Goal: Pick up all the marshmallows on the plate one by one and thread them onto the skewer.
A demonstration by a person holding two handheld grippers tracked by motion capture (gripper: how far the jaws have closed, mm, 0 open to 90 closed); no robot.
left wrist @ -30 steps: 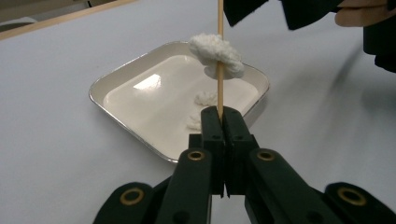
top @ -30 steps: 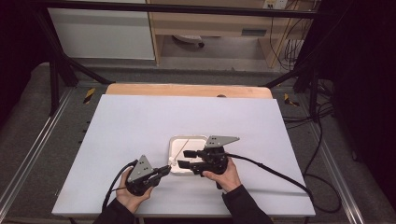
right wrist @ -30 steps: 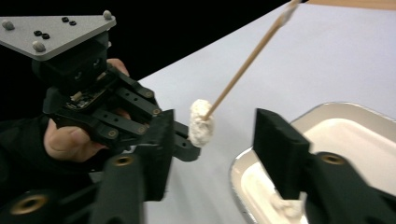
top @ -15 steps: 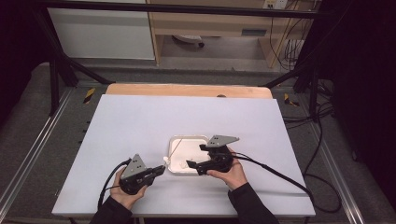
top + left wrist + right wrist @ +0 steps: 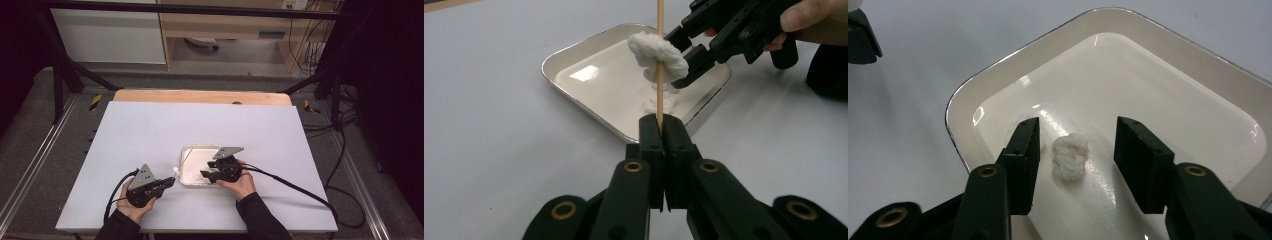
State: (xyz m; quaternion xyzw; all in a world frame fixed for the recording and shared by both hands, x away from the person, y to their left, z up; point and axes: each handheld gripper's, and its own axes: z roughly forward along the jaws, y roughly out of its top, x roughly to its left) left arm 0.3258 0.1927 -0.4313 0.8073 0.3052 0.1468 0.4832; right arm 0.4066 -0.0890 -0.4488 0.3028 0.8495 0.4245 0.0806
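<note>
The loose white marshmallow lies on the floor of the cream tray, and in my right gripper view it sits squarely between my right jaws, a gap showing on either side of it. It is a stubby lump, slightly taller than wide from where I look, so its short width faces the pads. My right gripper has just been closing, with the piece between the jaws but no pad pressing on it yet: half-wide, holding nothing. Of my two hands this one is plainly the nearer; it hangs over the tray's near part in the high view.

My left gripper stands just off the tray's corner on the tabletop, jaws clamped tight on a thin wooden skewer that rises upright, with another marshmallow already threaded on it. I judge the next move is a straight squeeze on the loose piece, then a lift toward the skewer's tip.
</note>
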